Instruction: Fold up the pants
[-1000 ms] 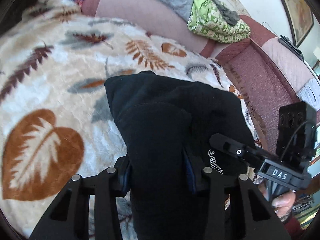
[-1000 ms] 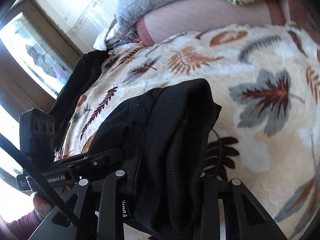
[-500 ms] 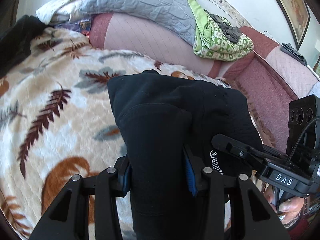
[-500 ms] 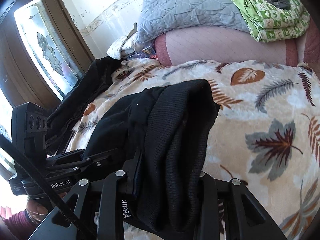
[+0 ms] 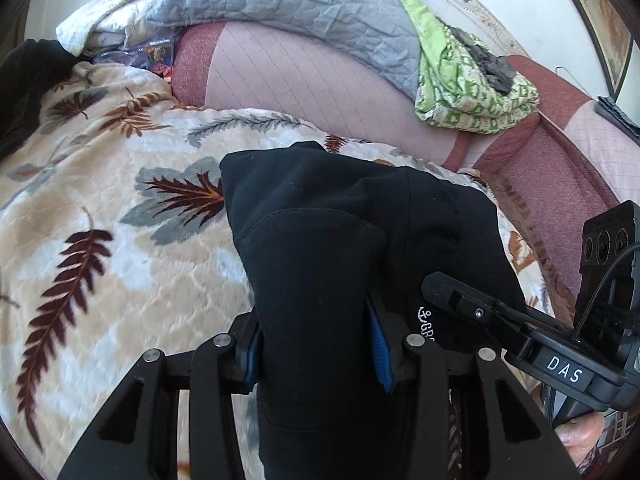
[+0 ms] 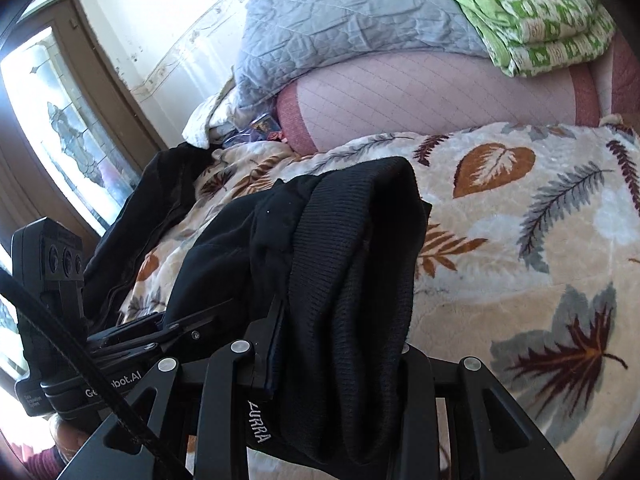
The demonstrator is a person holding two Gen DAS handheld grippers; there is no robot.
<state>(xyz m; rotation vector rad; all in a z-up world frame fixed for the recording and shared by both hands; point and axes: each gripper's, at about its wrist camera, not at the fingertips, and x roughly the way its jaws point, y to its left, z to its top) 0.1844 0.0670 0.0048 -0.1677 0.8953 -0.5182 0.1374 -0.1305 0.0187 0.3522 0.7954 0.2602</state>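
Here, black pants (image 5: 340,248) clamped in left gripper (image 5: 316,352), right gripper (image 6: 340,364), above leaf-print blanket (image 5: 120,240)

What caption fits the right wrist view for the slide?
Right tongs shut on bunched black pants, held above a leaf-print blanket on a pink sofa.

The pants (image 5: 340,248) are black matt cloth, soft and fleecy, with a ribbed knit band (image 6: 352,248) at one end; the leaf-print blanket (image 5: 120,280) looks plush and slightly glossy; the grey quilt (image 5: 304,4) is stitched, crinkled cloth; the sofa back (image 5: 304,88) is matt quilted fabric; each claw, left (image 5: 316,350) and right (image 6: 336,356), is matt black plastic with shiny metal rivets.
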